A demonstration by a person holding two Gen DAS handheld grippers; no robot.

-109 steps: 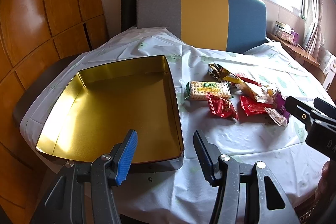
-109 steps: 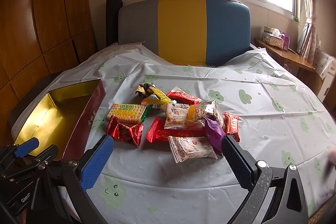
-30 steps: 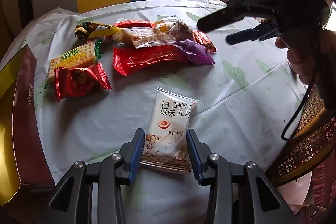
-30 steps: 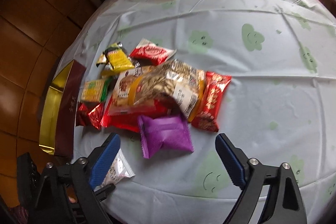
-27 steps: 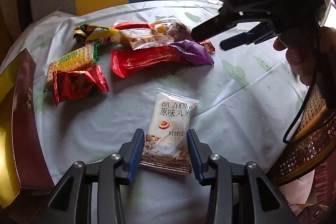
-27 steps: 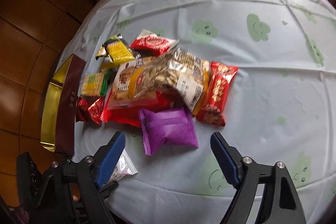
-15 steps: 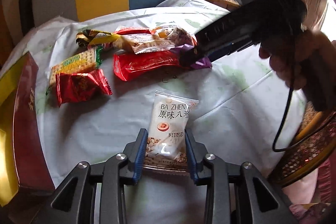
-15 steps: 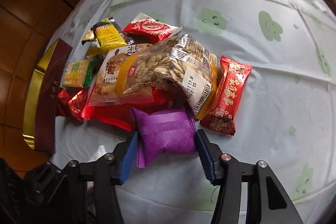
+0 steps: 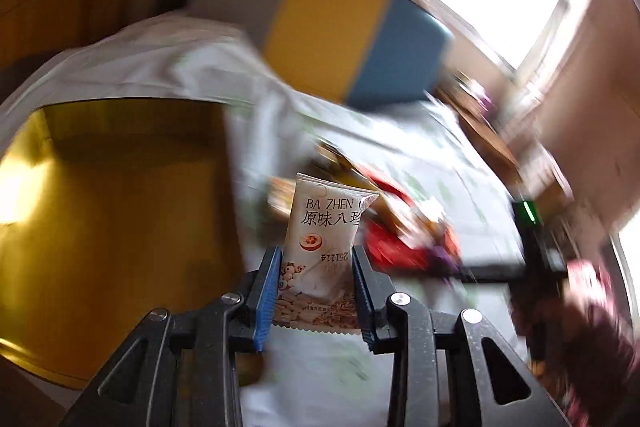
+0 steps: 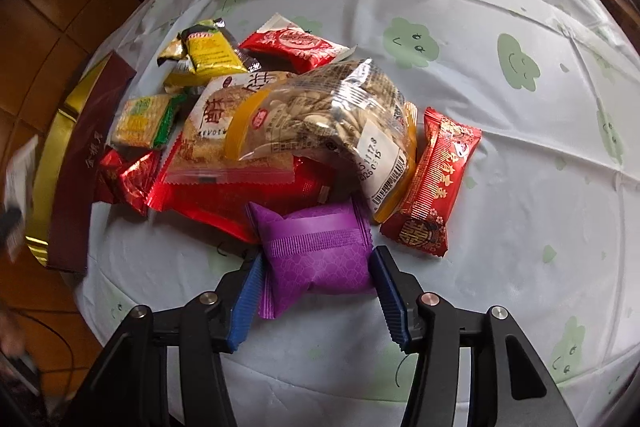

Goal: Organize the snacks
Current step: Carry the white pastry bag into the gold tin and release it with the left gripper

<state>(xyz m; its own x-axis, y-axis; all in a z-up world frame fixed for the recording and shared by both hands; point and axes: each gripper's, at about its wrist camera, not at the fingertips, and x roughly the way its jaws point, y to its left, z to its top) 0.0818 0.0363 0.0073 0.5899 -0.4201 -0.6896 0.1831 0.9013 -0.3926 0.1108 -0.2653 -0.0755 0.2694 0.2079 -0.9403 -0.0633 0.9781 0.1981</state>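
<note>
The left gripper [image 9: 316, 291] is clamped on the white snack packet [image 9: 320, 239]; its pads press the packet's lower half from both sides, and the packet stands upright between them, clear of the tablecloth [image 9: 320, 379]. The gold tin [image 9: 112, 219] lies open to the left of the packet.

The right gripper [image 10: 316, 291] has its jaws closed against the purple packet [image 10: 316, 251], one pad on each side. The purple packet rests on the tablecloth at the near edge of the snack pile, touching the red wrapper [image 10: 240, 199] behind it. The seed bag [image 10: 320, 119] lies on top of the pile.
</note>
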